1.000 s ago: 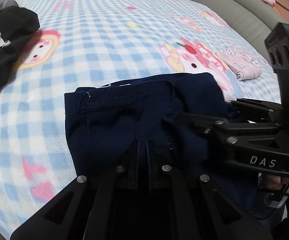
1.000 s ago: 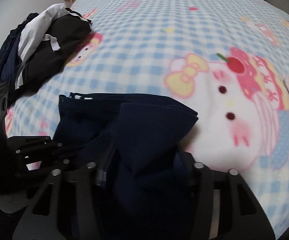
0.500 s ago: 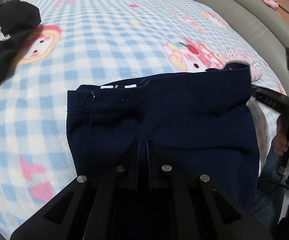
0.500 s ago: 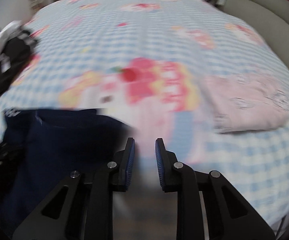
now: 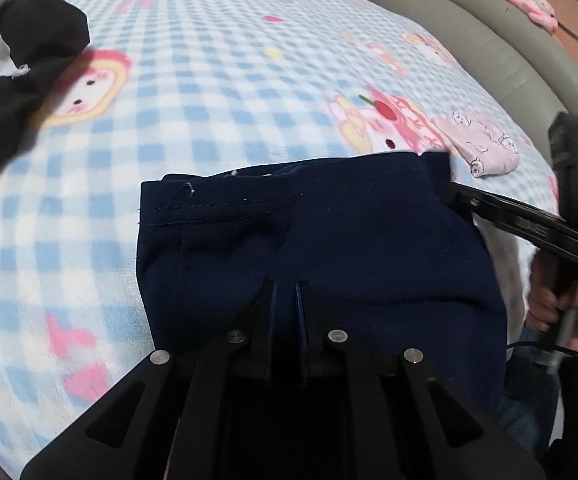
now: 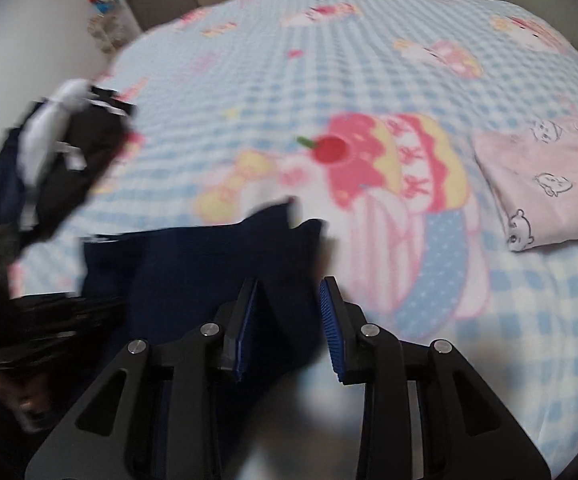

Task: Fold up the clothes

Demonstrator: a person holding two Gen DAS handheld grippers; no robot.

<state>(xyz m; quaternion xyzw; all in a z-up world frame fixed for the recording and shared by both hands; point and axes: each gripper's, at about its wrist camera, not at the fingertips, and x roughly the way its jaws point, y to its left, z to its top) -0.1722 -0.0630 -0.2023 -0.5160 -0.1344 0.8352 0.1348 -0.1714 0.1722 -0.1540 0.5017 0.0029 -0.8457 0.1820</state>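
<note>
A navy garment [image 5: 329, 248] lies spread at the near edge of the checked bed; it also shows in the right wrist view [image 6: 217, 272]. My left gripper [image 5: 285, 292] is shut on its near hem. My right gripper [image 6: 289, 296] is open, its fingers astride the garment's right corner; in the left wrist view the right gripper [image 5: 449, 196] touches that corner from the right. The right wrist view is blurred by motion.
A folded pink printed garment [image 6: 545, 180] lies on the bed to the right, also in the left wrist view [image 5: 485, 144]. A heap of black and white clothes [image 6: 61, 152] sits at the left [image 5: 13, 72]. A grey padded bed frame [image 5: 489, 36] runs along the right.
The right gripper pulled the bunched right side of the navy garment out to the right, flattening it, then opened wider at that corner. The left gripper kept its hold.
</note>
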